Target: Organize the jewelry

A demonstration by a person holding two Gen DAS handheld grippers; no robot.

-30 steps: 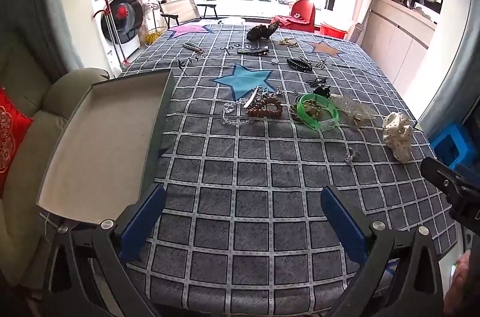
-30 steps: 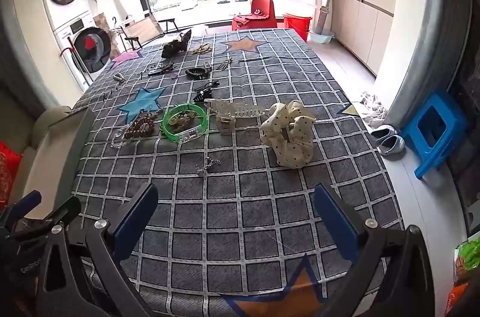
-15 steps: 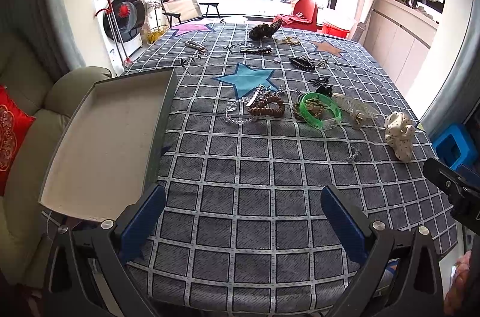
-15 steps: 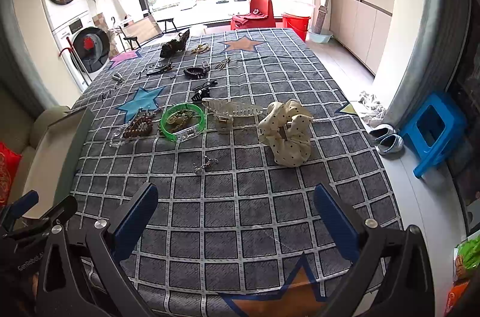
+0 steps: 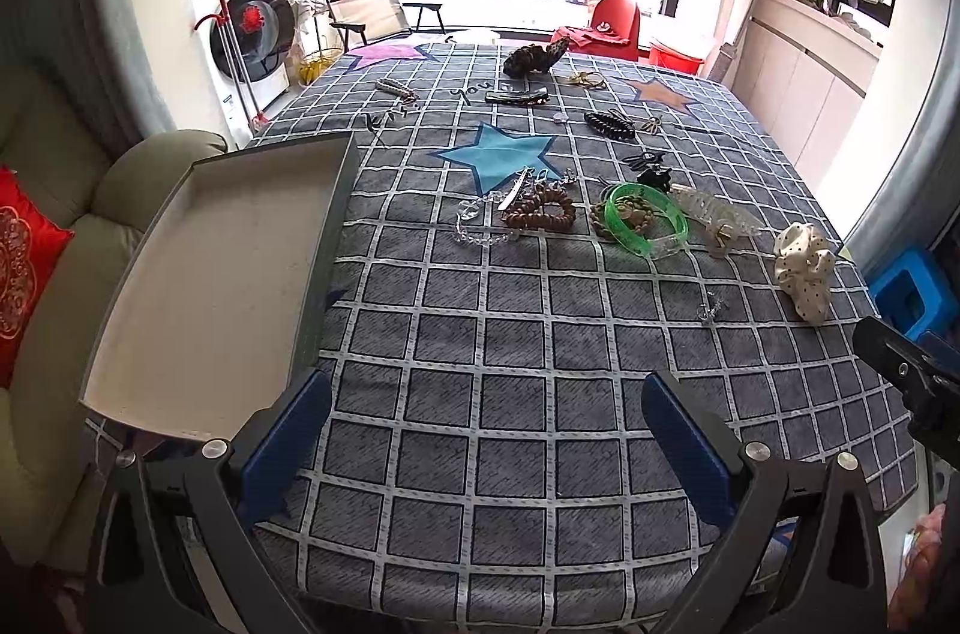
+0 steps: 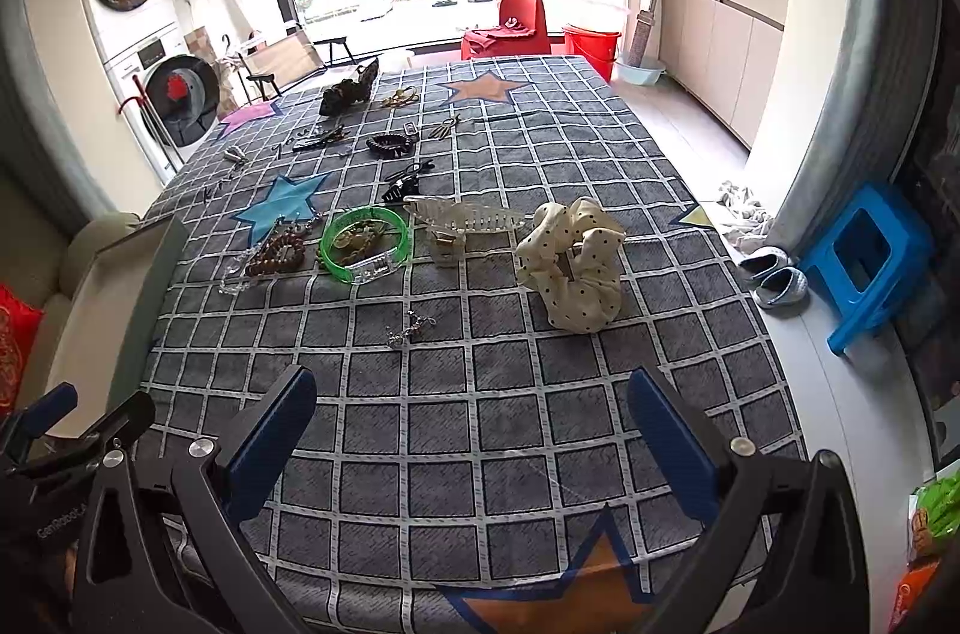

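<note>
Still at the start: nothing picked yet, tray bare.
Left gripper [image 5: 486, 430] and right gripper [image 6: 471, 424] both hover over the near edge of the checked surface [image 5: 516, 370], jaws spread wide, holding nothing. Jewelry lies scattered mid-surface: green bangle [image 6: 365, 244], brown bead bracelet [image 6: 277, 253], small silver piece [image 6: 408, 328] nearest the right gripper, spotted scrunchie [image 6: 570, 262] beside it. Grey tray [image 5: 210, 286] sits at the left edge. Next, I judge: reach forward, close on one piece, carry it to the tray.
</note>
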